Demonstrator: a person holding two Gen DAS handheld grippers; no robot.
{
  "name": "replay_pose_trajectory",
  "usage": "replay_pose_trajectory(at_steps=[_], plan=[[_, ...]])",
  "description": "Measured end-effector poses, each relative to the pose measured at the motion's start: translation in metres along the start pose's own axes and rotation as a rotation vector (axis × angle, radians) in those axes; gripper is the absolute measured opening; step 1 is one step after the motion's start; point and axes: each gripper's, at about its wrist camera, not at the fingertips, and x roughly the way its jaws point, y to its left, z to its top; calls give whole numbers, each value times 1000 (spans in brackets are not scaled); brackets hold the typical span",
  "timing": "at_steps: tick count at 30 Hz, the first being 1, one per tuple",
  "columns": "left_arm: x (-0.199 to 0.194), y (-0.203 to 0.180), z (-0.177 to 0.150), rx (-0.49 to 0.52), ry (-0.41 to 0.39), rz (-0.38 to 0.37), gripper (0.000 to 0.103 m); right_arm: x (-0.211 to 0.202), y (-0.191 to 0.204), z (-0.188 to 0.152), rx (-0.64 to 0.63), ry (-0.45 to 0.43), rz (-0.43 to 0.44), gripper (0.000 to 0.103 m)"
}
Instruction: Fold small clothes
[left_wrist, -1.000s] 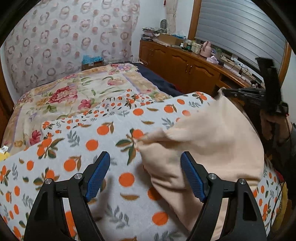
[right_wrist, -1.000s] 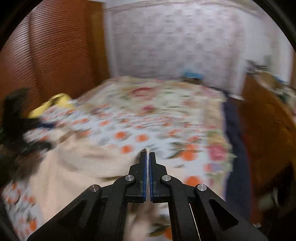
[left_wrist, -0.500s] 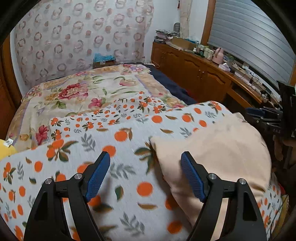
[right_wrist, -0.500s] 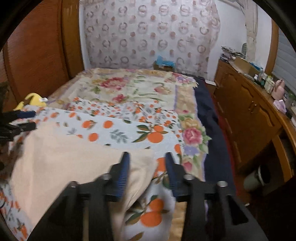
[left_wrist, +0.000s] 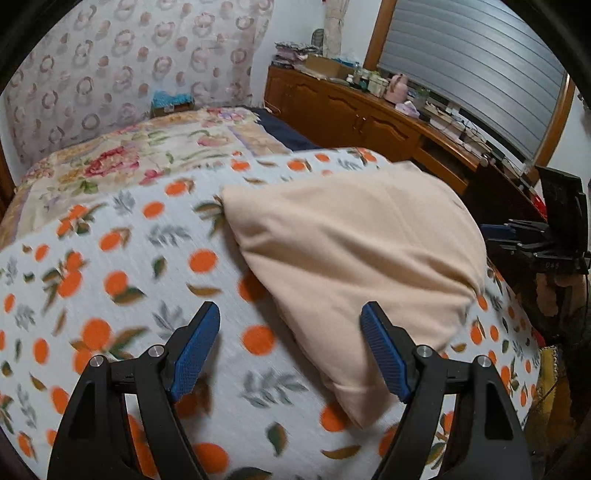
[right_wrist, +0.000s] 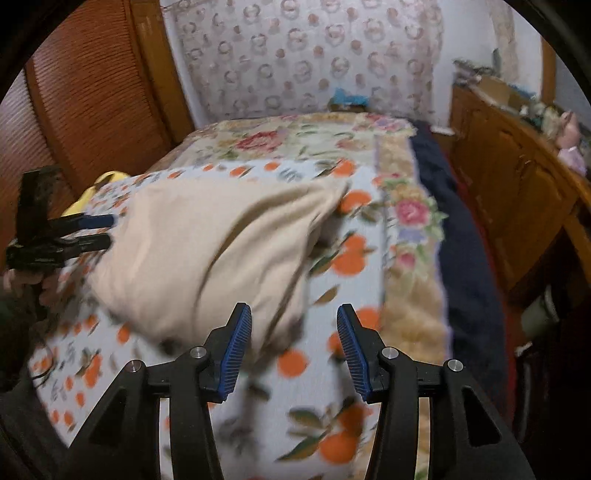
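Bedroom seen from the two cameras on my handheld grippers, both looking down over a bed. My left gripper (left_wrist: 290, 345) has its blue pads spread wide with nothing between them; under the gap lie the bedspread and the near left edge of the cloth. My right gripper (right_wrist: 293, 347) stands about half open and is also empty, its pads hanging just beside the cloth's near right corner. The peach garment (left_wrist: 354, 258) lies flat, folded into a rough slab, on the orange-print blanket (left_wrist: 110, 295), which covers a floral bedspread (left_wrist: 147, 155). In the left view its long axis runs from a blunt far-left corner beside an orange down to a narrower near corner close to my right-hand pad, so it points diagonally toward me. In the right view one far corner (right_wrist: 332, 192) looks slightly lifted and loose. I judge the main risk to be that loose upper layer springing open or sliding if a pad drags across it. A second risk is pinching the soft blanket together with the garment, which would pull the fold crooked.
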Motion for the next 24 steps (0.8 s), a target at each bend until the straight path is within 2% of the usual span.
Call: replay_pose_trajectory(at_steps=[4, 5, 6, 8, 11, 13, 15, 21, 23, 24], plan=[[6, -4, -4, 6, 12, 7, 80, 14, -1, 1, -12, 23, 48, 49], [8, -3, -5, 6, 13, 10, 80, 17, -3, 2, -8, 25, 72, 40], [8, -3, -5, 9, 8, 17, 80, 18, -6, 4, -3, 23, 98, 36], [9, -4, -6, 19, 5, 28, 80, 20, -13, 7, 12, 18, 151, 14], [10, -4, -7, 39, 3, 52, 80, 9, -20, 5, -5, -9, 126, 9], [10, -5, -8, 48, 6, 56, 80, -8, -23, 7, -20, -25, 14, 8], [10, -4, -8, 55, 8, 63, 80, -29, -27, 11, -22, -55, -63, 7], [10, -1, -7, 51, 8, 70, 80, -14, -42, 16, 5, -12, -120, 10], [9, 0, -6, 50, 8, 72, 80, -16, -42, 21, 6, -37, -142, 23], [9, 1, -6, 45, 8, 68, 80, -16, -42, 24, 4, -56, -151, 35]])
